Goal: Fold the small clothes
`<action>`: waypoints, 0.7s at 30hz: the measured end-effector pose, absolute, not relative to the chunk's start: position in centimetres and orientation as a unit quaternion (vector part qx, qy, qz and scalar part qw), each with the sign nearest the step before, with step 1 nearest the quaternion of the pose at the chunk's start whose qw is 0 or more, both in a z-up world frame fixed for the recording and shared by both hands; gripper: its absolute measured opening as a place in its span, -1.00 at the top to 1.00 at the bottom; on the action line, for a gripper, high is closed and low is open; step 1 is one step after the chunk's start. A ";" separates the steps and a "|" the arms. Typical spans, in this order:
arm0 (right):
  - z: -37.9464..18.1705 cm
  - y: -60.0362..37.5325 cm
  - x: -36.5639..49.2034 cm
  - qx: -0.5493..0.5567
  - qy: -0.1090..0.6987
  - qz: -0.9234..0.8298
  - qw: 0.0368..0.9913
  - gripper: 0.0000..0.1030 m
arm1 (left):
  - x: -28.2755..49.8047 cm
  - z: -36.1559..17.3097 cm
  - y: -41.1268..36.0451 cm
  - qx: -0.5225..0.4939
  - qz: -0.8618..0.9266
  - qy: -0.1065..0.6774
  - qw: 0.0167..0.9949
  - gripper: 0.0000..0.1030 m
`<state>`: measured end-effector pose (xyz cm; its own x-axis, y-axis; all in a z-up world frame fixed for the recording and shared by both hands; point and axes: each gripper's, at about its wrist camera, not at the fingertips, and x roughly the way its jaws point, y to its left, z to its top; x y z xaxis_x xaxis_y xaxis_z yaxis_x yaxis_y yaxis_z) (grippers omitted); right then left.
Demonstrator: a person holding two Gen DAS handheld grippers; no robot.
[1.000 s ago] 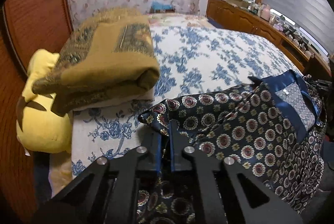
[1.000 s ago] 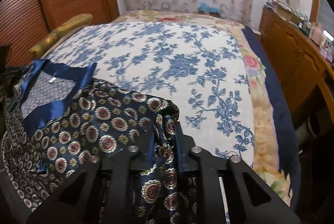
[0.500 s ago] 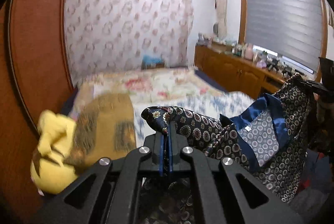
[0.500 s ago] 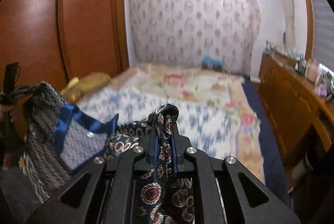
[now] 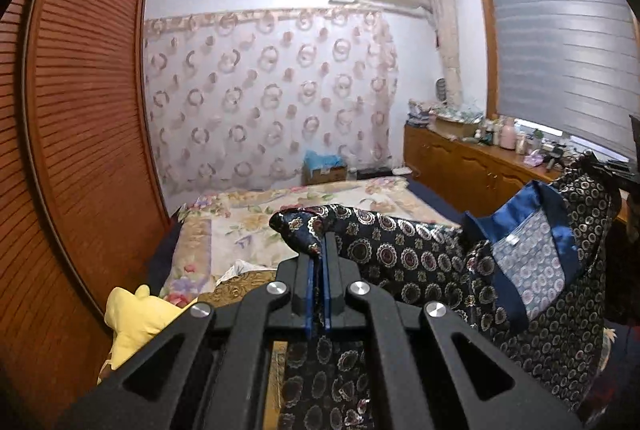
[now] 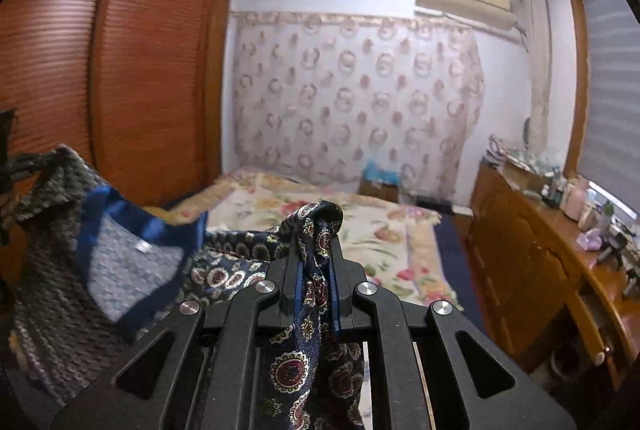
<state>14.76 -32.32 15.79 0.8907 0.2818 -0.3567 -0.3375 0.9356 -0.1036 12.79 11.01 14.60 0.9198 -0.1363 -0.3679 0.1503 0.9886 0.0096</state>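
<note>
A dark navy patterned garment (image 5: pixel 404 250) with a blue collar and lighter lining (image 5: pixel 528 250) hangs in the air, stretched between both grippers above the bed. My left gripper (image 5: pixel 318 250) is shut on one corner of it. My right gripper (image 6: pixel 316 250) is shut on the other corner (image 6: pixel 316 218); the collar and lining show at its left in the right wrist view (image 6: pixel 128 254). The cloth hangs down below both grippers.
The floral-covered bed (image 5: pixel 256 226) lies below and ahead. A yellow plush toy (image 5: pixel 136 322) and a folded gold blanket (image 5: pixel 240 286) sit at its left. A wooden wardrobe (image 5: pixel 80 133) stands left, a cluttered wooden cabinet (image 6: pixel 532 250) right, a curtain (image 6: pixel 352 109) behind.
Both grippers have risen well up from the bed, lifting the garment off the bedspread; it now hangs in the air between them. Both stay shut on it.
</note>
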 end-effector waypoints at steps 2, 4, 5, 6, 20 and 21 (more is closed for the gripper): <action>14.5 -32.7 16.9 -0.076 0.191 0.146 0.968 0.86 | 14.7 13.5 11.3 0.016 -0.067 0.202 0.977 0.98; 12.8 -33.0 18.8 -0.075 0.210 0.135 0.965 0.86 | 16.9 11.6 11.5 0.019 -0.062 0.229 0.971 0.98; 11.9 -33.1 19.8 -0.073 0.221 0.129 0.964 0.86 | 17.4 10.9 11.0 0.021 -0.061 0.236 0.970 0.98; 10.7 -33.2 20.9 -0.070 0.235 0.126 0.961 0.85 | 18.2 10.0 10.7 0.024 -0.058 0.246 0.967 0.98; -0.1 -30.6 25.1 -0.089 0.353 0.120 0.924 0.14 | 20.2 0.5 11.0 -0.016 -0.066 0.353 0.933 0.43; -0.3 -30.2 24.9 -0.088 0.354 0.126 0.923 0.12 | 19.8 0.5 11.0 -0.016 -0.069 0.352 0.933 0.36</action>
